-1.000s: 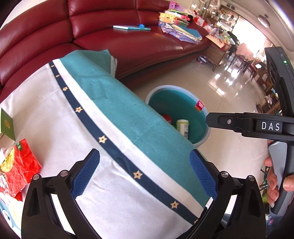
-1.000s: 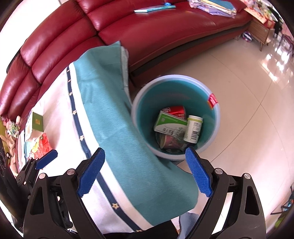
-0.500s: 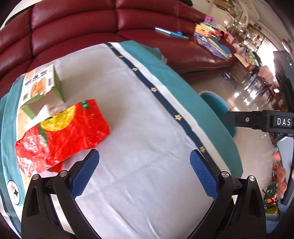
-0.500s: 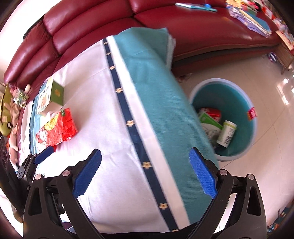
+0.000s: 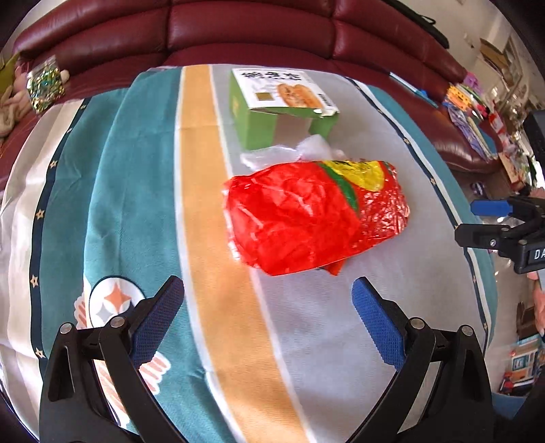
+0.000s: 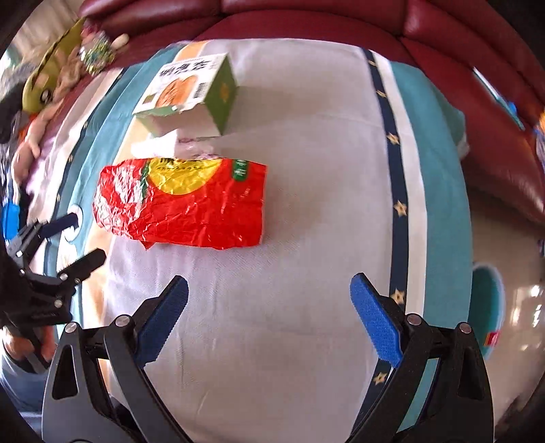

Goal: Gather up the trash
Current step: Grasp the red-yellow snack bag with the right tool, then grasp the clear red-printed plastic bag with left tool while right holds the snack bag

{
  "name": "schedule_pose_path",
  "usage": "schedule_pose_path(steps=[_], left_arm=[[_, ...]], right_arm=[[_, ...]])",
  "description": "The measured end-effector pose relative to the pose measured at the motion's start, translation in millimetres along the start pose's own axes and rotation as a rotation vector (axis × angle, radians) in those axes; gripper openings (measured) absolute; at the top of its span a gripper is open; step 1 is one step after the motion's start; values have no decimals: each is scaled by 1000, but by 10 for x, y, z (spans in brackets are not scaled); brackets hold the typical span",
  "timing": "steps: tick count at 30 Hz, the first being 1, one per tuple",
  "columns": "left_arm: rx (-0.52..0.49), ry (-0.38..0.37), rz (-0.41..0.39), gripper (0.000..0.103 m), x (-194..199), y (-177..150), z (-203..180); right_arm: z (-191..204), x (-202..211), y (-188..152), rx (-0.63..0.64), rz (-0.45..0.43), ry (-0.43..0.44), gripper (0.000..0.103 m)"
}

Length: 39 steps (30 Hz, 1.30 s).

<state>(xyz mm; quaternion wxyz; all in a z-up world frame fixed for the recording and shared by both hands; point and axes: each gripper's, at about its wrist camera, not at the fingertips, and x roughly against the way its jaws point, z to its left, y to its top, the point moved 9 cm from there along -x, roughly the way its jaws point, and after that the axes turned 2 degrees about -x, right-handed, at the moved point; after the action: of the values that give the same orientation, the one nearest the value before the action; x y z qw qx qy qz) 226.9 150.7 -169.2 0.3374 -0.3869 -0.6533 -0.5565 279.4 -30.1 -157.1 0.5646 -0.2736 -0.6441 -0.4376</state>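
Note:
A crumpled red and yellow snack bag [image 5: 316,214] lies on the cloth-covered table [image 5: 136,191]; it also shows in the right wrist view [image 6: 184,204]. Behind it lie a clear plastic wrapper [image 5: 289,153] and an open green carton [image 5: 282,105], seen also in the right wrist view [image 6: 194,95]. My left gripper [image 5: 269,320] is open and empty, just short of the bag. My right gripper [image 6: 269,317] is open and empty, a little before the bag. The teal trash bin [image 6: 487,306] stands on the floor at the table's right.
A dark red leather sofa [image 5: 238,30] curves behind the table. Soft toys and a glittery bag [image 5: 44,85] lie on it at the left. Books and papers [image 5: 477,109] sit on the sofa at the right.
Both grippers swung left from the bin side toward the table's middle. The red bag and green carton now sit centred ahead of both grippers. Both stay open.

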Motion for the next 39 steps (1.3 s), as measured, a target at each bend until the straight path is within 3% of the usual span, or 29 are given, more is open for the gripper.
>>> schedule_pose_path(steps=[9,14,20,25,31,33,35,37,39], left_arm=[[1,24,4,99,-5,-83,311],[5,16,17,99,-70,-76,400],[-1,15,38,99,-169,-69,447],[16,16,43,99,-200,-51,486],[23,14,48,99,-190,-78,454],[20,15,52,99,-192,-95,419],[17,19,51,99,-173,-113,381],[20,17,46,99,-145,-127,356],[22,16,47,99,-120,-151,322]], right_arm=[[806,-256,409,403,44,13,92],[957,-438,543,552,71,-24,92],[1030,-711,590,612,153,-9,92],[1045,-725,525,607,141,20,92],[1033,-678,174,626,127,25,91],[1013,-670,81,626,107,-2,83],[969,-593,51,592,83,-4,52],[913,-465,20,520,80,45,34],[818,-364,-5,472,77,65,29]])
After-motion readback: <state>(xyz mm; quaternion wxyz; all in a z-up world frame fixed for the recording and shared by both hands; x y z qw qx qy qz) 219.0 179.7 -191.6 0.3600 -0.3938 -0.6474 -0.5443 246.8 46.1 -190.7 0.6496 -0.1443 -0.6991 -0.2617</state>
